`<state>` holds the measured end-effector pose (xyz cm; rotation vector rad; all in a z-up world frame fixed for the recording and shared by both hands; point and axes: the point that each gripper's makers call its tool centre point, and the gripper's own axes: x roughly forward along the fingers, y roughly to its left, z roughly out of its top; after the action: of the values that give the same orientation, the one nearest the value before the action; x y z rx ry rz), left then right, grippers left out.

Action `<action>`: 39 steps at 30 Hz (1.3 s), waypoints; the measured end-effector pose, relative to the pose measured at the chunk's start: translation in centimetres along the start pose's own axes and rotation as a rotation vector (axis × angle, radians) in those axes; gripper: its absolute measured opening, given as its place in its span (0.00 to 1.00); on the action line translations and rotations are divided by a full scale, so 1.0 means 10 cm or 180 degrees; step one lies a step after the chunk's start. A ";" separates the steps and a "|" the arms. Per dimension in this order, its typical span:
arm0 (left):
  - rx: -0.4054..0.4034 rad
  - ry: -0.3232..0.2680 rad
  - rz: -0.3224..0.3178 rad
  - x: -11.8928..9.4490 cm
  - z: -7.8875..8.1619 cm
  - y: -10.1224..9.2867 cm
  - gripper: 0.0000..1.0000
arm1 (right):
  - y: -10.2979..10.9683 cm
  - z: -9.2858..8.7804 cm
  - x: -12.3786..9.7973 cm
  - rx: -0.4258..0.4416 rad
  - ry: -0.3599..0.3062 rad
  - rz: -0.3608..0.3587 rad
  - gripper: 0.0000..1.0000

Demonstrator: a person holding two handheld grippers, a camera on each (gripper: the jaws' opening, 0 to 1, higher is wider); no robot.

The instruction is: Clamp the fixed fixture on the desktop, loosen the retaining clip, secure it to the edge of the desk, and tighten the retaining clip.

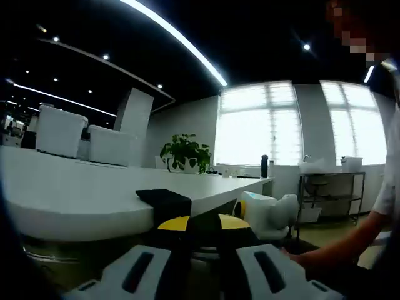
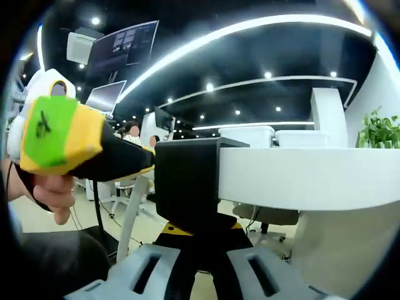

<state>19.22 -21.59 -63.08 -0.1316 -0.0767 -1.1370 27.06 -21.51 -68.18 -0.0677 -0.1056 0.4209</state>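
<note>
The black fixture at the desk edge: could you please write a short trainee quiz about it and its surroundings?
1. True or false: the black fixture lies in the middle of the white desk.
2. In the right gripper view, the green-and-yellow left tool comes in from: A) the left, B) the right, C) the top.
3. Fill in: in the left gripper view, a green ___ stands at the far end of the desk, near the windows.
Key: 1 false, the fixture sits at the desk's edge; 2 A; 3 plant.
</note>
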 end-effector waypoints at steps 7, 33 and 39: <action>0.0088 -0.0084 0.0088 0.11 0.00 0.00 0.17 | 0.02 0.01 0.00 -0.0106 -0.0029 0.0102 0.04; 0.0037 -0.0148 0.0130 0.25 0.08 0.09 0.03 | 0.04 0.00 -0.18 0.0294 -0.0317 0.0352 0.52; 0.0061 -0.0192 0.0112 0.25 0.09 0.09 0.03 | 0.01 -0.17 -0.18 -0.0247 -0.0122 0.0013 0.35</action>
<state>21.04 -23.35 -61.98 -0.1497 -0.1385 -1.0970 25.57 -22.19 -70.08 -0.1362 -0.1596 0.4221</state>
